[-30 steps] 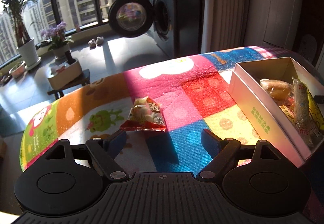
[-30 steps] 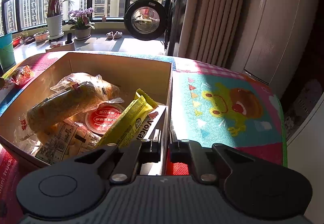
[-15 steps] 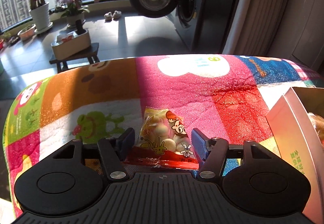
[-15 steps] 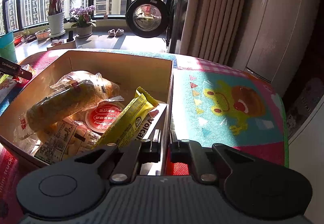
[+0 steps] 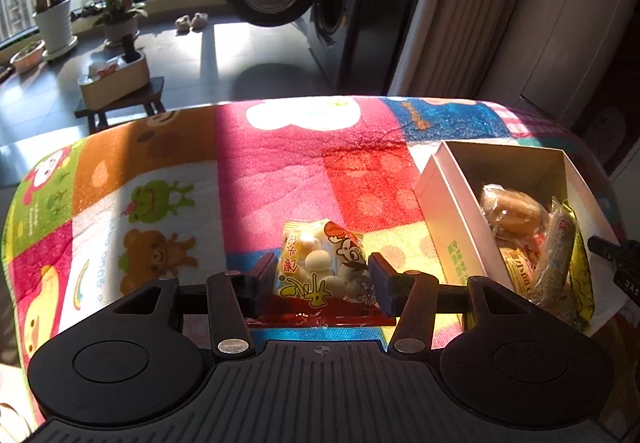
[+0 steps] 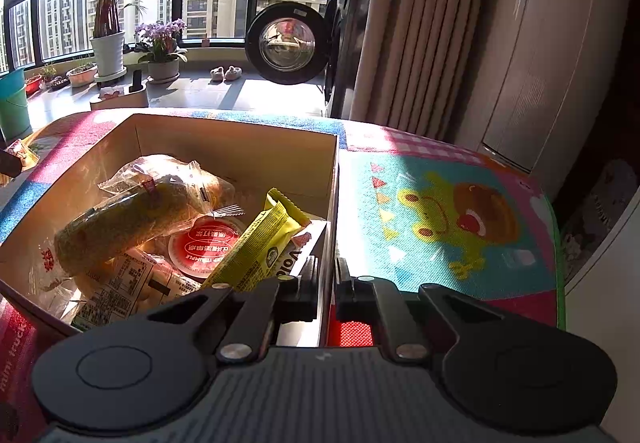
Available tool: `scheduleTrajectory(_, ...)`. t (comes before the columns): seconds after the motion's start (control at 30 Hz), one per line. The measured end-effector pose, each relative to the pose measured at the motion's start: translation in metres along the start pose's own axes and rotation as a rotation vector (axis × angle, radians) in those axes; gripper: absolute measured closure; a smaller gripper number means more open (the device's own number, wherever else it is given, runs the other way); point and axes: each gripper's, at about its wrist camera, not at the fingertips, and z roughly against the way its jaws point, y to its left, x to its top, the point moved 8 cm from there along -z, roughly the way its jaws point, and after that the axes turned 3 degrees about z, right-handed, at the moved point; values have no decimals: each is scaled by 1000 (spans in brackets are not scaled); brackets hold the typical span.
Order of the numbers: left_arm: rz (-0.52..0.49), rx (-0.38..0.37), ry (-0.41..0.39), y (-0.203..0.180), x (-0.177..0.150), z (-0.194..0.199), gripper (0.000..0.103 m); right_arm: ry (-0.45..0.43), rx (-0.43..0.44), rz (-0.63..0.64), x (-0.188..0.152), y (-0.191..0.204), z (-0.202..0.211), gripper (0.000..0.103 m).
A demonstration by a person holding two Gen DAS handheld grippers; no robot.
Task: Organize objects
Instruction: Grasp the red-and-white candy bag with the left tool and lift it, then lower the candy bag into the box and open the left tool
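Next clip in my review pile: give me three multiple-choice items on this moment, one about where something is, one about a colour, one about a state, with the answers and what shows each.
1. Where is the snack bag with the cartoon print?
A. inside the box
B. between the left gripper's fingers, on the blanket
C. on the floor by the washing machine

2. What colour is the long wrapper leaning in the box?
A. yellow
B. blue
C. black

3. How does the right gripper stand at the box?
A. wide open above it
B. closed on the box's side wall
C. holding a bread roll

Answers:
1. B: the left gripper has a finger on each side of the bag, which lies on the blanket.
2. A: the wrapper is bright yellow in the right wrist view.
3. B: one finger is inside the wall and one outside, pinching it.
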Motion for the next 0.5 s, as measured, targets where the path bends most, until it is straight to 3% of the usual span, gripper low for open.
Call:
scheduleTrajectory(0.23, -40, -117, -71, -86, 27, 27, 48, -19, 11, -18, -2, -2, 0, 96)
scheduleTrajectory(0.37, -49, -181, -111, -143, 47, 14, 48, -18, 23, -31, -3, -2, 1, 96)
scheduleTrajectory(0.5, -14, -251, -96, -188, 55, -14, 47, -17, 33, -28, -5, -3, 1, 96)
